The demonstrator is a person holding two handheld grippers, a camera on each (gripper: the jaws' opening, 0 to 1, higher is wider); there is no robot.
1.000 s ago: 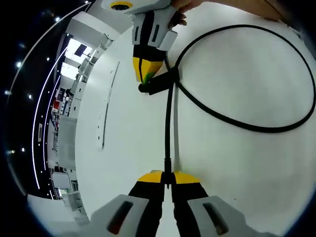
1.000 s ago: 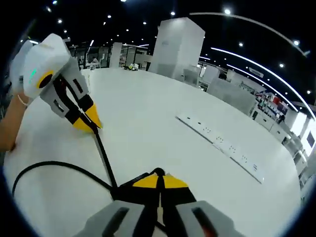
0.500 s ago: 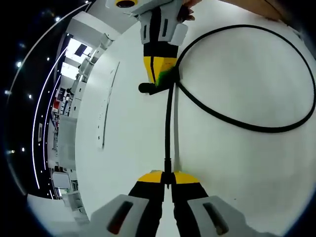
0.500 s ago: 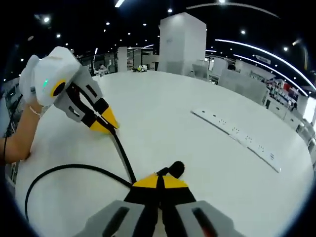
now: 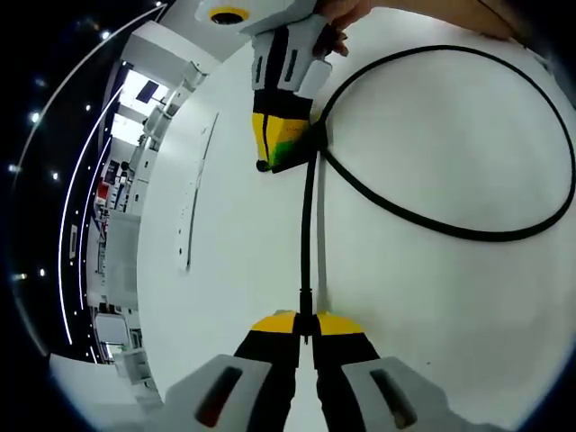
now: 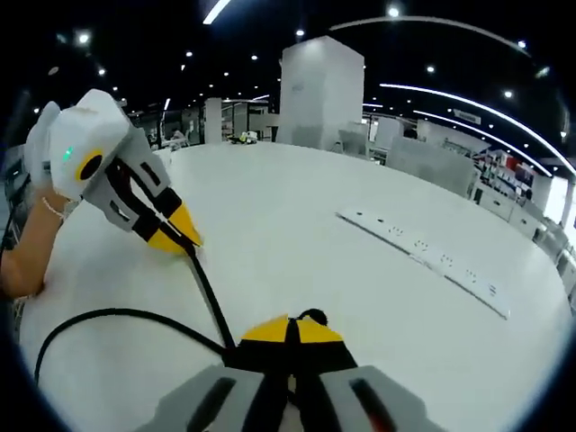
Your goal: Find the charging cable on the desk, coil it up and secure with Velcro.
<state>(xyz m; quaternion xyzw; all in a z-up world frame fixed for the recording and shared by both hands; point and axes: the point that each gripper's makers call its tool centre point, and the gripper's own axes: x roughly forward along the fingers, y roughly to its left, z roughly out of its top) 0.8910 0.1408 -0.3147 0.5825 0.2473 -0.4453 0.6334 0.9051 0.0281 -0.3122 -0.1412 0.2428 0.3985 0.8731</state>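
The black charging cable [image 5: 306, 225] lies on the white table [image 5: 423, 135]. One stretch runs straight up from my left gripper [image 5: 306, 324], which is shut on it. Beyond that it swings into a wide loop [image 5: 450, 231] on the right. My right gripper [image 5: 277, 153] comes in from the top, shut on the cable where the loop crosses itself, with a green patch [image 5: 292, 144] at its tips. In the right gripper view, my right gripper [image 6: 289, 326] pinches the cable [image 6: 205, 288] near its black end [image 6: 312, 317]. The left gripper [image 6: 187, 241] holds the cable farther along.
A long white power strip [image 6: 423, 261] lies flat on the table, and it also appears in the left gripper view [image 5: 193, 193]. A person's hand [image 5: 342, 13] and forearm [image 6: 22, 261] hold the grippers. Desks and ceiling lights stand in the background hall.
The right gripper has shifted and rolled slightly at the cable crossing, first to the right and then back left. The black cable end now pokes out less beside its tips. The left gripper and the loop stay put.
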